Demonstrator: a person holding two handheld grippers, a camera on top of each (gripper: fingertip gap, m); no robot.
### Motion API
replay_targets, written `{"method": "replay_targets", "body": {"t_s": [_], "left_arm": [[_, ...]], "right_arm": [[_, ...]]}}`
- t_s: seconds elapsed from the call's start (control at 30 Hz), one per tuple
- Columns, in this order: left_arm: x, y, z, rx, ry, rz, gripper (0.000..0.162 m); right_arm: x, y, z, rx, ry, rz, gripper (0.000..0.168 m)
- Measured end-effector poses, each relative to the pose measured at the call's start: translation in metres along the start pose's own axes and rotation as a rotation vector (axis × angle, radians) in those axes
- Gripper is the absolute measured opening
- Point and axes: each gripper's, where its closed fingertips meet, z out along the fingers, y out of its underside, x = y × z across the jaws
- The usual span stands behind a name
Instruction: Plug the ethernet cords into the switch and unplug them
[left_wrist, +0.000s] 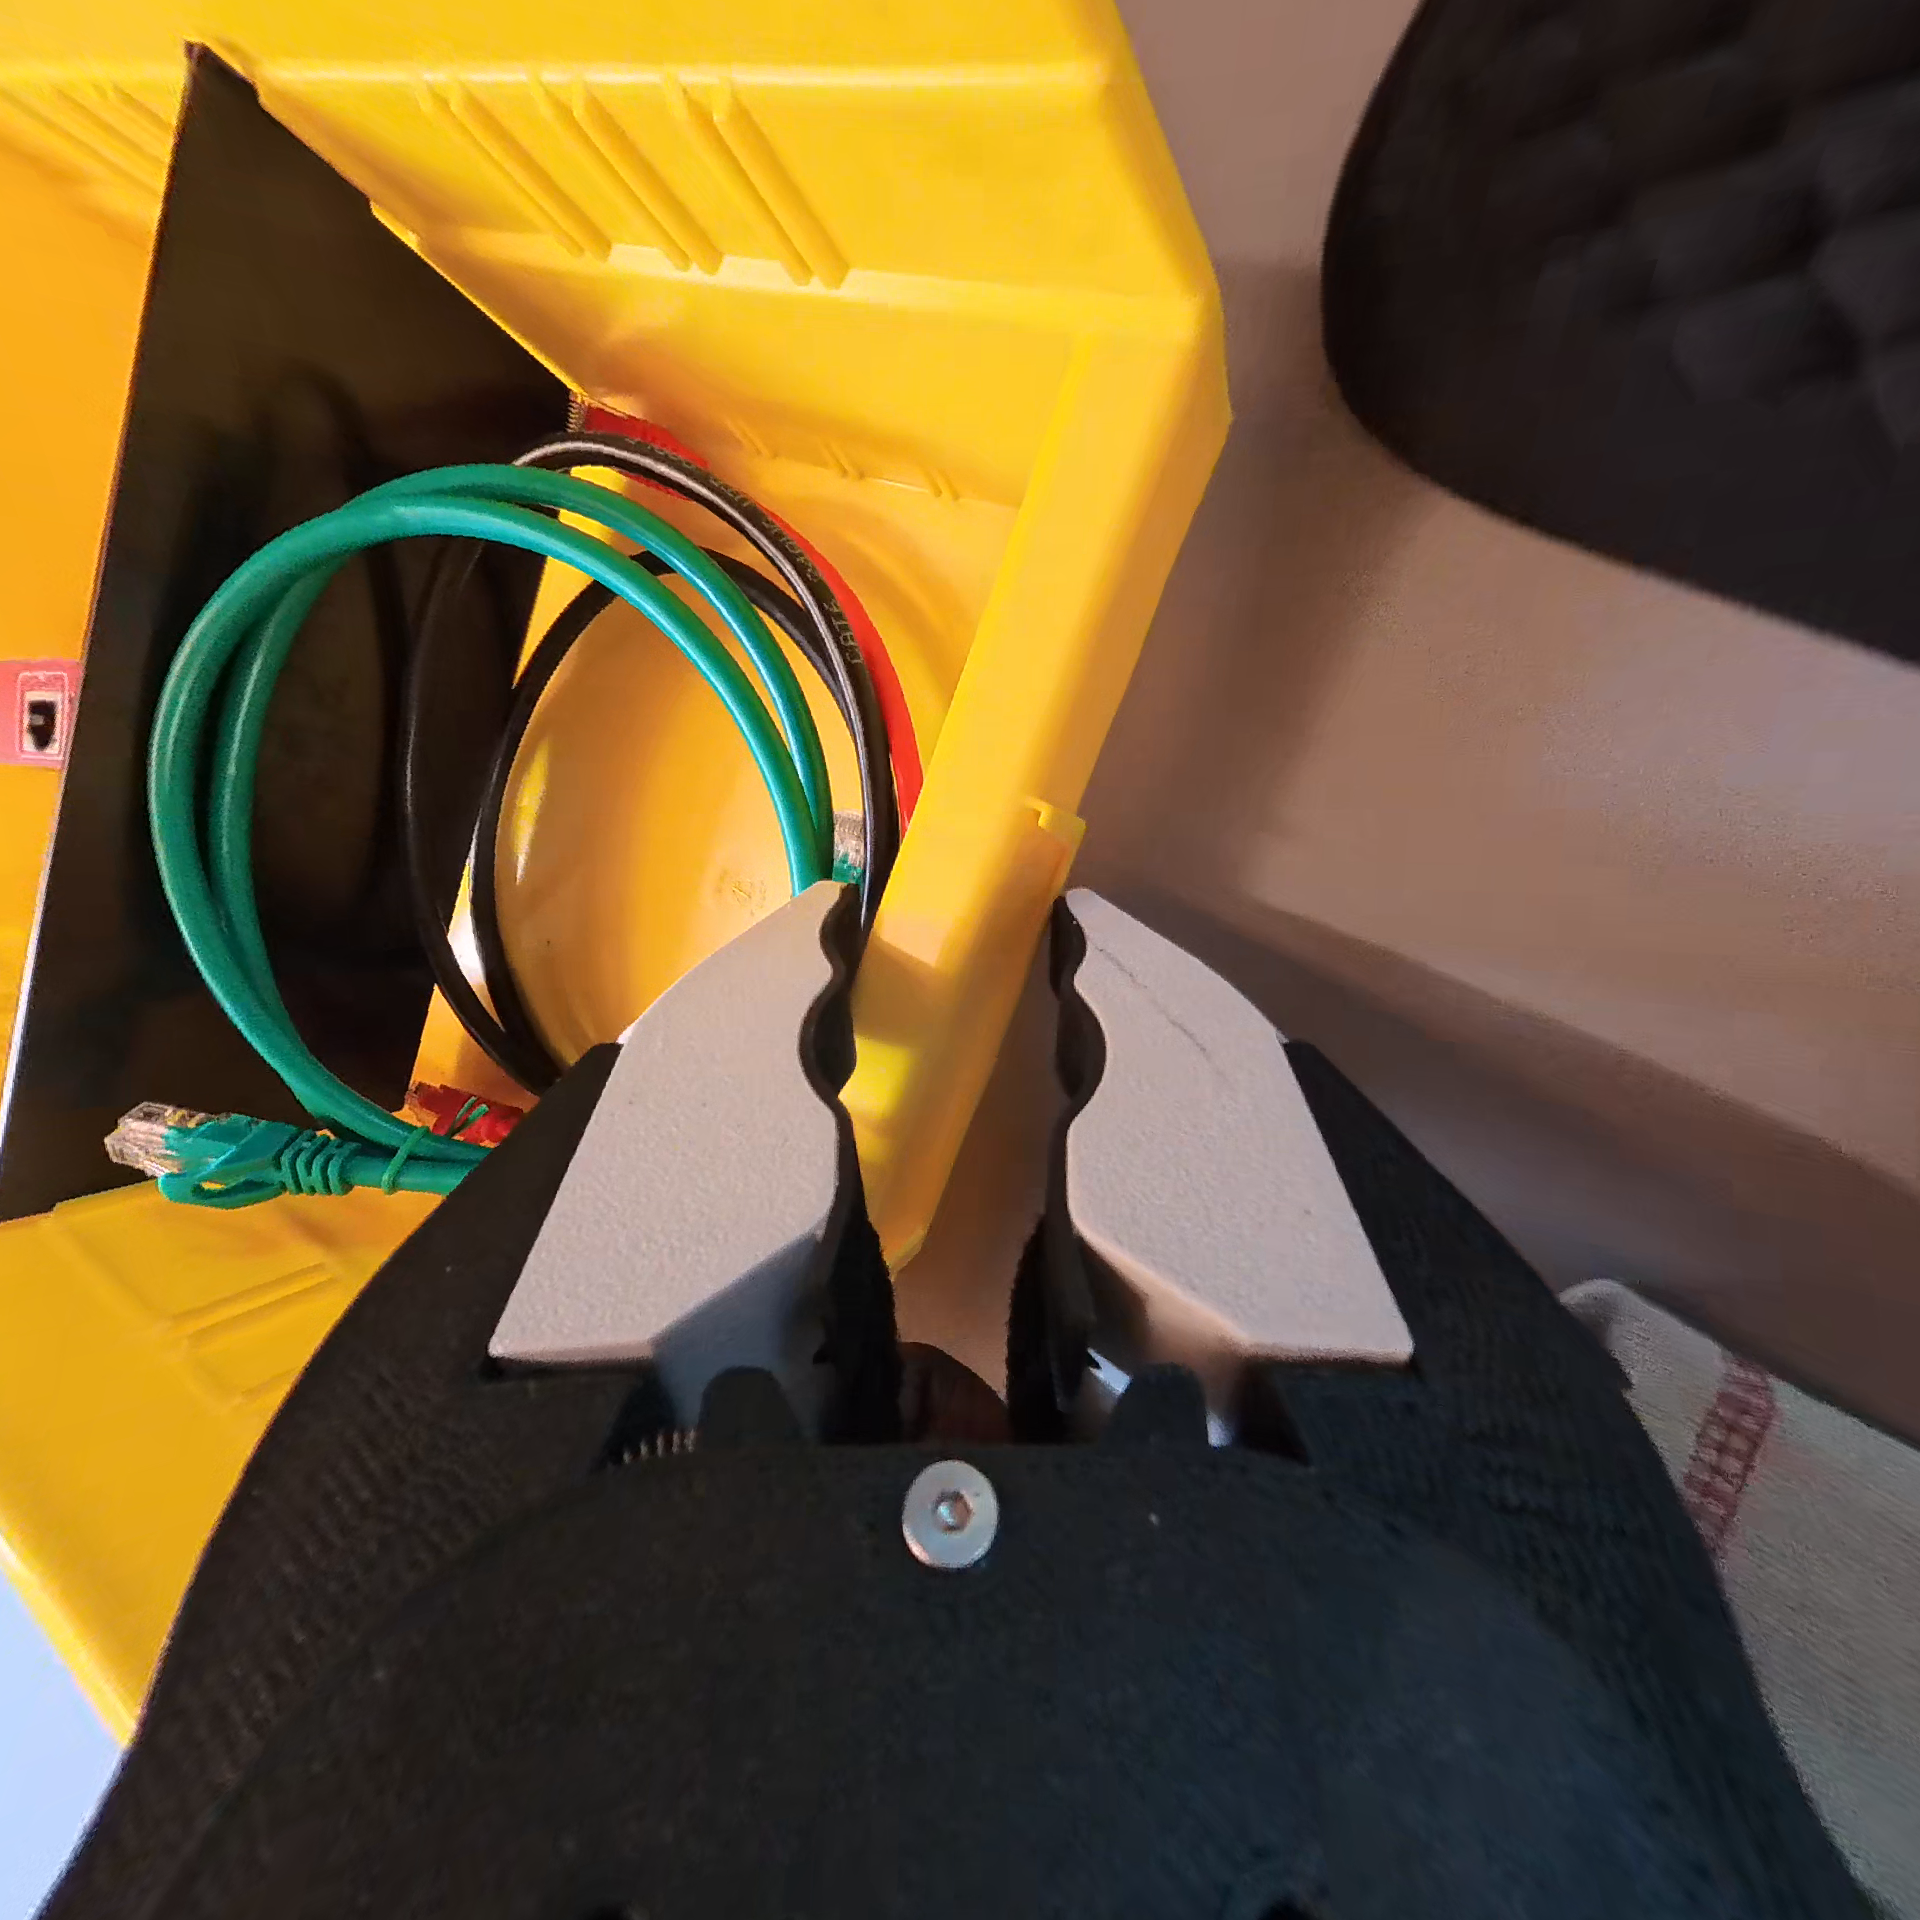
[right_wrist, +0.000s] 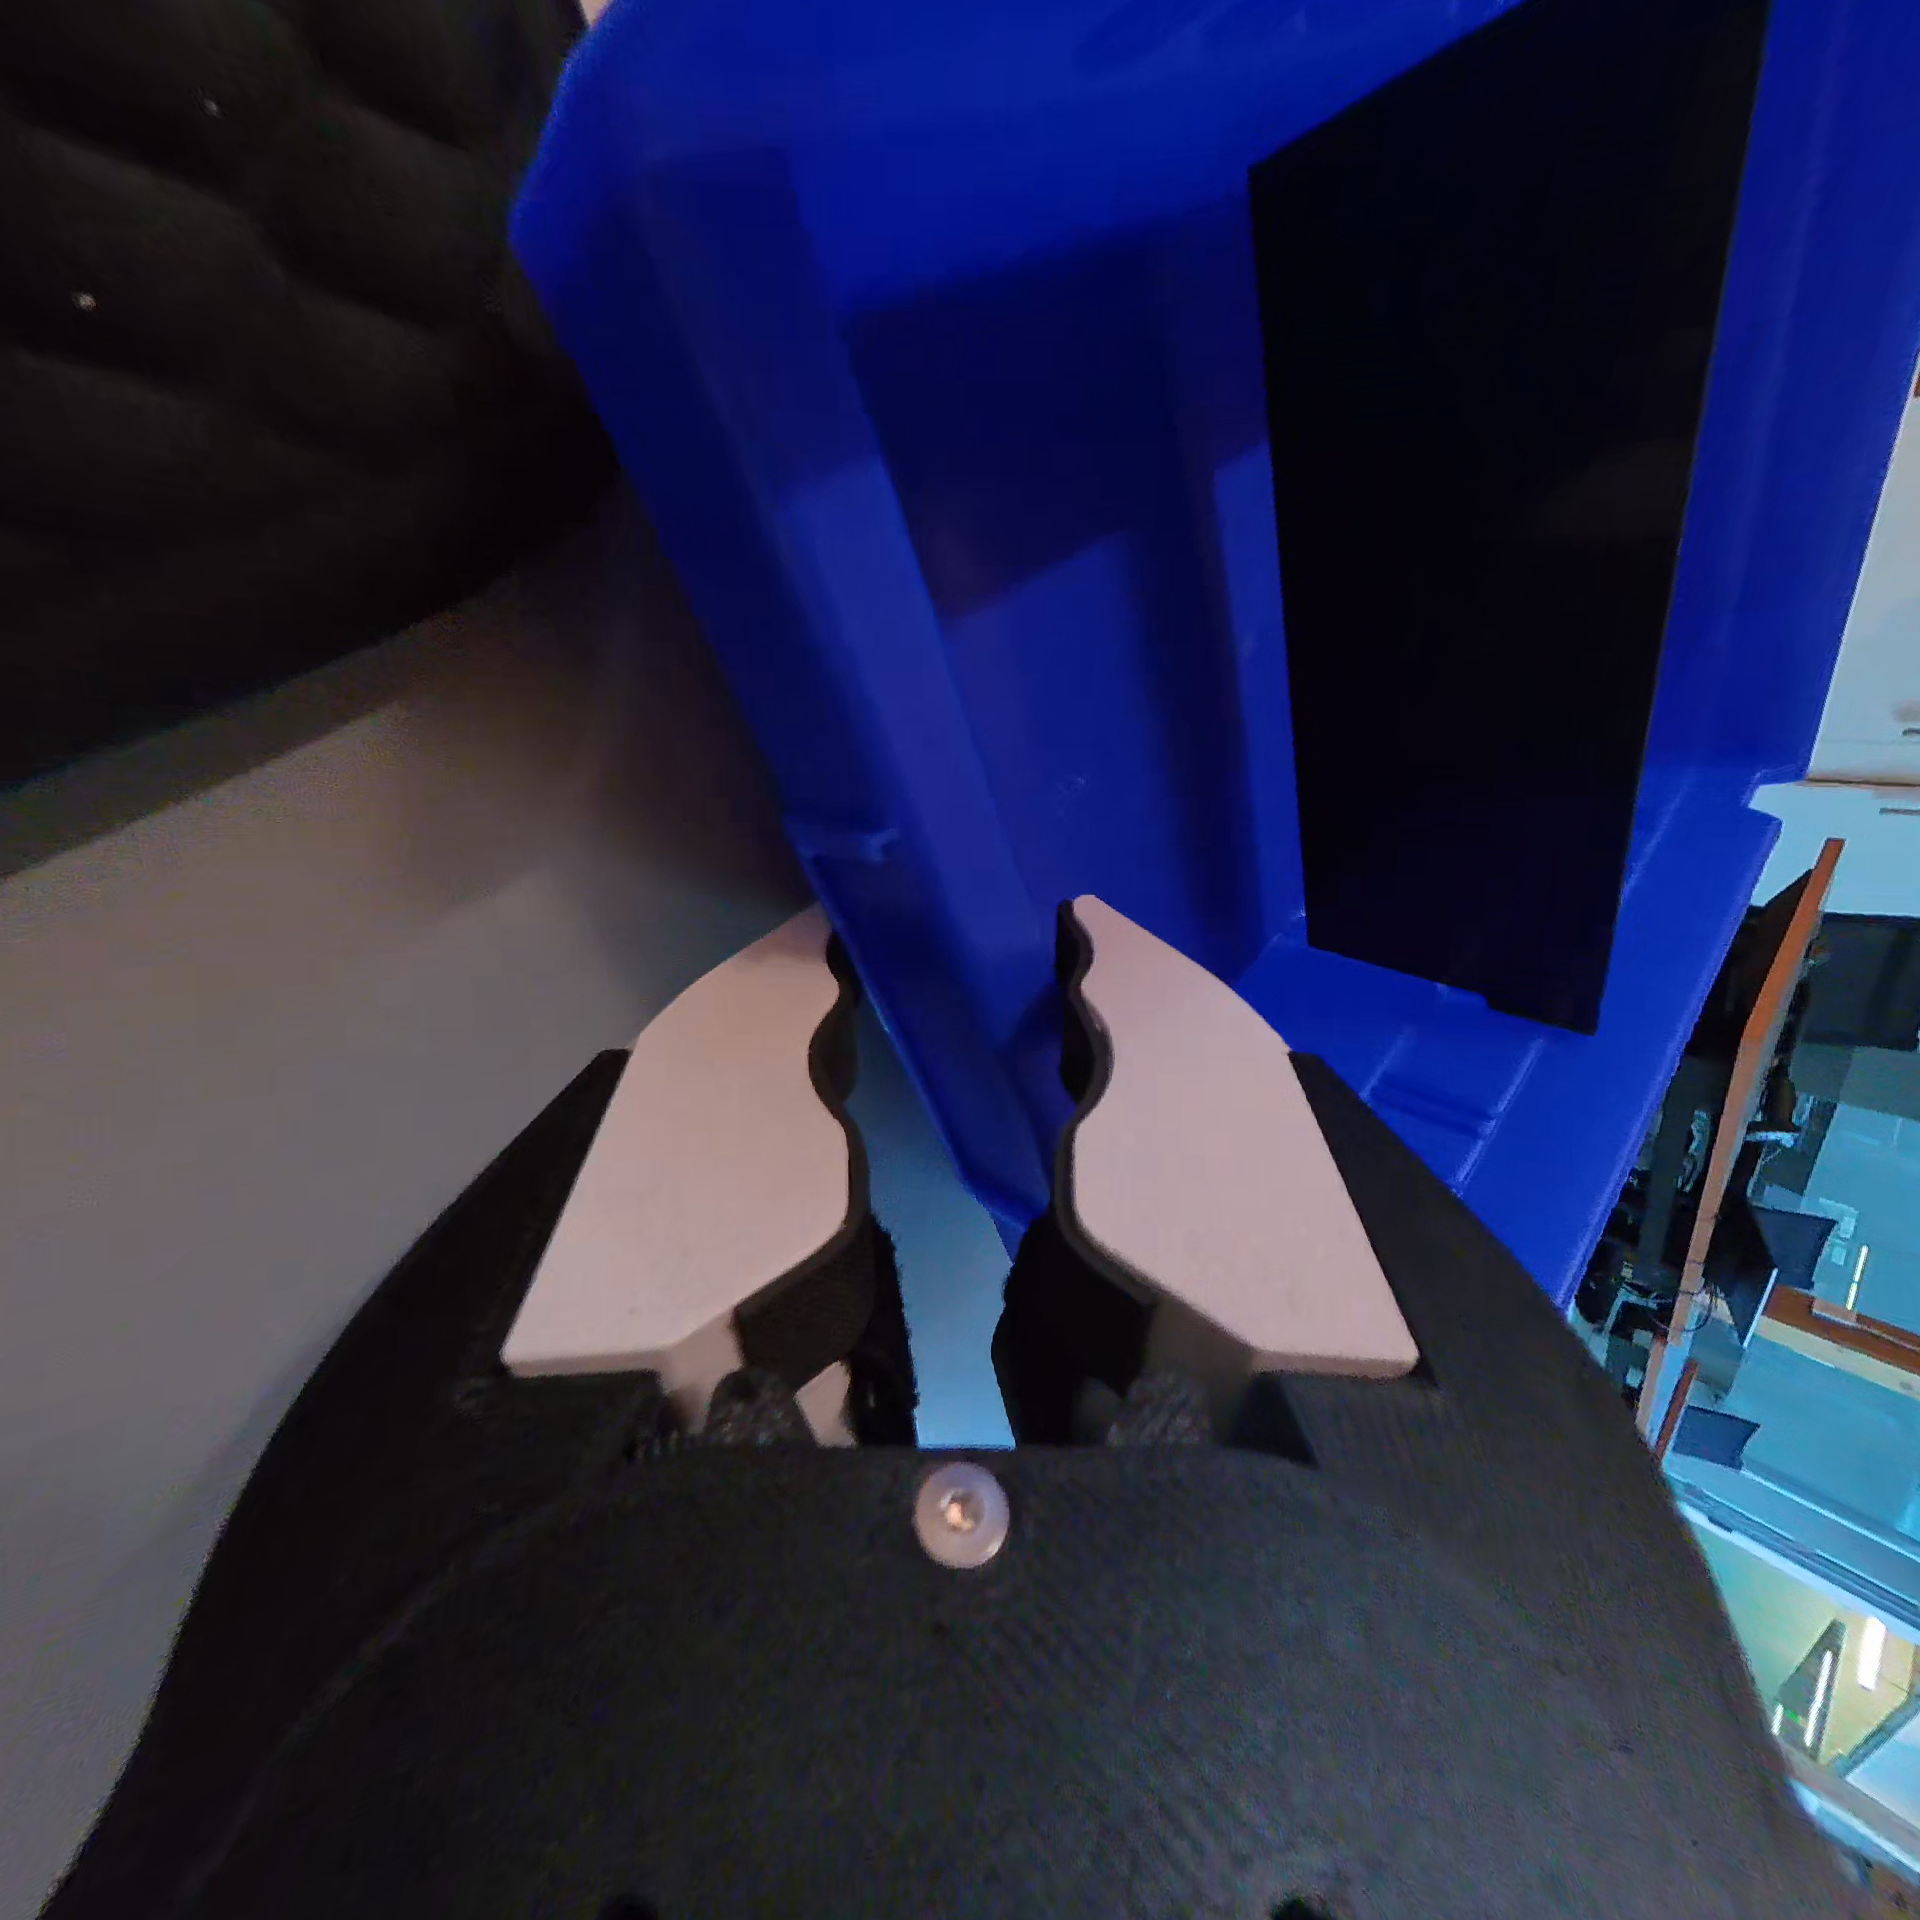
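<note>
- Nearest the camera in my left wrist view is my left gripper (left_wrist: 956, 914), its black body filling the lower frame. Its two grey fingers (left_wrist: 727, 1091) straddle the rim of a yellow bin (left_wrist: 966, 997), one inside the wall and one outside. They seem closed onto that wall, gripping it.
- Just beyond my inner left finger, inside the yellow bin, lie the ethernet cords in loose coils. I count three: one green cord (left_wrist: 343, 582), one black cord (left_wrist: 488, 831) and one red cord (left_wrist: 883, 644), the red mostly hidden behind the others.
- The green cord's clear plug (left_wrist: 145, 1132) lies to the left of my fingers, pointing left, near the bin's lower edge. A second clear plug (left_wrist: 849, 836) sits almost touching my inner fingertip.
- A dark flat panel (left_wrist: 281, 436) stands in the bin behind the coils.
- In my right wrist view, my right gripper (right_wrist: 956, 925) likewise straddles the wall of a blue bin (right_wrist: 935, 520); its fingers (right_wrist: 717, 1122) appear clamped on that rim.
- Inside the blue bin leans one black rectangular slab (right_wrist: 1475, 582), up and right of my fingers, its long axis running away from me. It may be the switch, but no ports show, so I cannot tell.
- I judge my left fingers nearer the cords, and the right nearer the slab.
- Both bins sit over a grey desk (right_wrist: 312, 935).
</note>
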Motion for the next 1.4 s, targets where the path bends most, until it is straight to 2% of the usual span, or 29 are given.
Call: {"method": "replay_targets", "body": {"t_s": [0.23, 0.47, 0.57, 0.63, 0.7, 0.8, 0.87, 0.97, 1.07, 1.13, 1.23, 1.4], "left_arm": [[0.002, 0.042, -0.026, -0.023, 0.054, 0.027, 0.035], [0.003, 0.054, -0.035, 0.001, 0.056, 0.015, 0.037], [0.012, 0.048, -0.037, 0.023, 0.119, -0.099, 0.056], [0.015, 0.042, -0.040, 0.067, 0.125, -0.153, 0.067], [0.011, 0.034, -0.047, 0.121, 0.089, -0.209, 0.080], [-0.003, 0.011, -0.068, 0.261, 0.004, -0.322, 0.086], [-0.026, -0.009, -0.087, 0.392, -0.125, -0.440, 0.086], [-0.072, -0.024, -0.118, 0.546, -0.361, -0.758, 0.087], [-0.094, -0.048, -0.141, 0.785, -0.399, -0.963, 0.086], [-0.104, -0.057, -0.146, 0.866, -0.415, -0.999, 0.081], [-0.123, -0.055, -0.128, 0.758, -0.423, -1.009, 0.079], [-0.161, -0.033, -0.075, 0.373, -0.353, -0.980, 0.079]], "right_arm": [[-0.004, 0.014, -0.008, -0.022, 0.016, 0.038, 0.037], [-0.006, 0.024, -0.013, -0.046, 0.023, 0.065, 0.037], [-0.007, 0.023, -0.013, -0.050, 0.013, 0.096, 0.039], [-0.009, 0.017, -0.015, -0.009, -0.015, 0.167, 0.046], [-0.008, 0.003, -0.022, 0.103, -0.035, 0.264, 0.057], [0.006, -0.022, -0.044, 0.308, 0.006, 0.395, 0.075], [0.025, -0.039, -0.064, 0.465, 0.080, 0.482, 0.087], [0.056, -0.071, -0.104, 0.764, 0.197, 0.632, 0.114], [0.089, -0.097, -0.148, 1.122, 0.356, 0.834, 0.112], [0.097, -0.106, -0.158, 1.241, 0.473, 0.894, 0.107], [0.086, -0.125, -0.139, 1.185, 0.522, 0.875, 0.105], [0.062, -0.163, -0.112, 1.144, 0.493, 0.761, 0.099]]}}
